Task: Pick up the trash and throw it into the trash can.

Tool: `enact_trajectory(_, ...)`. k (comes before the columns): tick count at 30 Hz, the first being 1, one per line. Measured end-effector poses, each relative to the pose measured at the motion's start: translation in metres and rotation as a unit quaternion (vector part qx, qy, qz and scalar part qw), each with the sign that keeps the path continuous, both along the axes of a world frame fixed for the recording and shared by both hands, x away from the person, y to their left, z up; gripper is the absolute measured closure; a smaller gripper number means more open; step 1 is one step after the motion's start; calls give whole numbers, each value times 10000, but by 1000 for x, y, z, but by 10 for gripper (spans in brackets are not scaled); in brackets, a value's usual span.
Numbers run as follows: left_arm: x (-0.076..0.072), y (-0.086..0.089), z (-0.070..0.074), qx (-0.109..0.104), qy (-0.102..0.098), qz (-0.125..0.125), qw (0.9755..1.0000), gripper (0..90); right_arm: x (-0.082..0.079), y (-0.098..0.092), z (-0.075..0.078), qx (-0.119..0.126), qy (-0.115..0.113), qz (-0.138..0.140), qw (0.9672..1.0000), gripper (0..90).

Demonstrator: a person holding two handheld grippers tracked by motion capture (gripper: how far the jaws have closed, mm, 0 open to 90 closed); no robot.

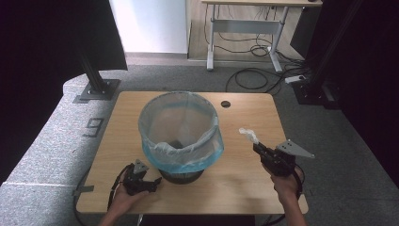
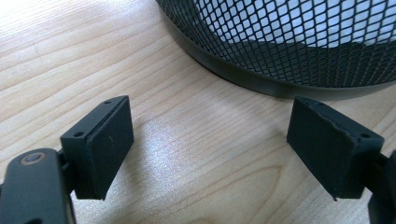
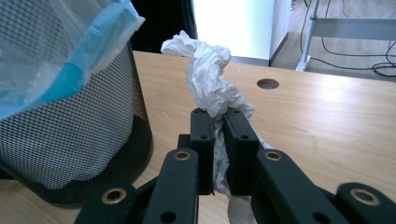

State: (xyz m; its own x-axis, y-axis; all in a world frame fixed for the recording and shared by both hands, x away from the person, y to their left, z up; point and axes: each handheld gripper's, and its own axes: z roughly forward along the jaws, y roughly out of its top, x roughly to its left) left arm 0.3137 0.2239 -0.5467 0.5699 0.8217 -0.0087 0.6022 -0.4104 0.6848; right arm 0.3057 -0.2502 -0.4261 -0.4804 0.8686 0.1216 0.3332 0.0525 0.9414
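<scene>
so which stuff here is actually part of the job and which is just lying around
Part of the job:
- crumpled white tissue, clamped in the right claw
- mesh waste bin with its blue-edged bag liner
- left claw, open beside the bin's base

Just lying about:
- desk frame beyond the table
- floor cables
- cable hole in the tabletop

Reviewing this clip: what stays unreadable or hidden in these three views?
- Bottom of the bin: in the high view, the bag liner and shadow hide all but a dark patch.
- Crumpled tissue: its lower end is cut off by the bottom edge of the right gripper view, behind the right gripper.
- Bin rim: cut off by the top edge of the left gripper view, beyond the left gripper.
</scene>
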Motion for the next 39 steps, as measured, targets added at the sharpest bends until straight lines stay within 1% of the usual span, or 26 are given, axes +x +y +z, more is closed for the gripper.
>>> enact_trajectory(8, 0, 0, 0, -1, 1, -1, 10000, 146, -3, 6, 8, 25, -99, 93, 9999, 829)
enact_trajectory(15, 0, 0, 0, -2, 1, 0, 10000, 146, -6, 9, 17, 82, -232, 152, 9996, 829)
enact_trajectory(25, 0, 0, 0, -5, 1, 2, 10000, 145, -5, 15, 24, 109, -314, 271, 9991, 829)
enact_trajectory(39, 0, 0, 0, -4, 2, 2, 10000, 145, -8, 22, 32, 125, -409, 406, 9983, 828)
